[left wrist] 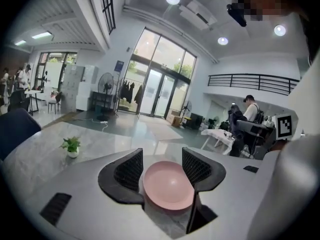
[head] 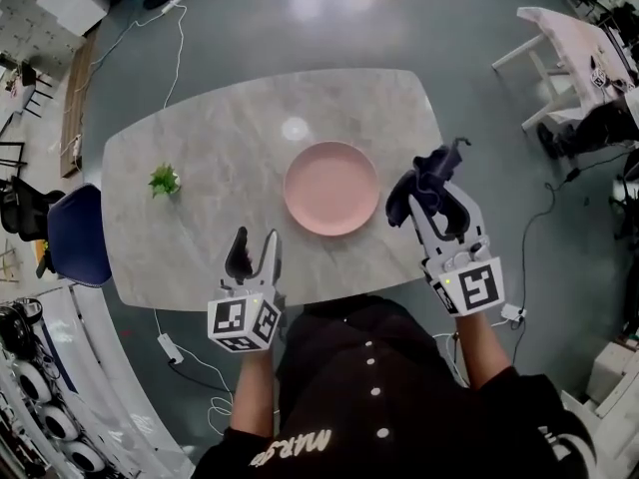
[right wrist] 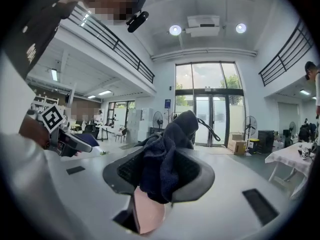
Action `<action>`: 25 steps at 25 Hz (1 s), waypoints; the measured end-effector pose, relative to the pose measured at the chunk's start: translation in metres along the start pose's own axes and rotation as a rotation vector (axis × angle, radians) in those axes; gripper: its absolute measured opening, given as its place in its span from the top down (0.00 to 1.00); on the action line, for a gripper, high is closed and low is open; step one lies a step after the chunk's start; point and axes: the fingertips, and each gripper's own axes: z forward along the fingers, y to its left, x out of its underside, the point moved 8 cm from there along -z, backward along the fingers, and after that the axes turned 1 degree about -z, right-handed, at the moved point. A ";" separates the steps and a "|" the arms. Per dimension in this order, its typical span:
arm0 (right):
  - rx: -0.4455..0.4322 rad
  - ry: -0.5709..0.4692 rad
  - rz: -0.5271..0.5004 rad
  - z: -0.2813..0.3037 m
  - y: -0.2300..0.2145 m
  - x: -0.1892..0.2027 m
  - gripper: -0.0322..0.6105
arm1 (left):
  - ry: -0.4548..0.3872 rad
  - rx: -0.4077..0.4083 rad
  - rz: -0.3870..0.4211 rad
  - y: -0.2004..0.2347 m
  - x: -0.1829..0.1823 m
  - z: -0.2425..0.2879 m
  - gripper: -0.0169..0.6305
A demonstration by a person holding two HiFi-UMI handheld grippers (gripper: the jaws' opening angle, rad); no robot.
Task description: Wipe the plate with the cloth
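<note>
A round pink plate lies on the marble table, right of centre. My right gripper hangs just right of the plate, shut on a dark blue cloth that bunches up between its jaws. In the right gripper view the cloth fills the jaws and a sliver of plate shows below. My left gripper stands open over the table's near edge, left of the plate, holding nothing. Through its jaws the plate appears ahead.
A small potted plant stands on the table's left side. A dark blue chair sits by the left end. A white table and a seated person are at the far right; cables run over the floor.
</note>
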 end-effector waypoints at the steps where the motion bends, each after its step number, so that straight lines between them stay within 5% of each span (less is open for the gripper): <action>1: -0.017 0.010 -0.020 0.009 0.001 0.004 0.74 | 0.016 0.000 -0.006 0.003 0.003 0.009 0.60; 7: -0.134 0.045 -0.166 0.067 0.009 0.038 0.74 | 0.152 0.001 -0.060 0.025 0.048 0.059 0.60; 12: -0.256 0.261 -0.340 0.104 0.027 0.082 0.74 | 0.277 -0.008 -0.152 0.039 0.096 0.093 0.60; 25: -0.379 0.293 -0.406 0.187 0.069 0.144 0.74 | 0.463 -0.019 -0.252 0.062 0.161 0.154 0.64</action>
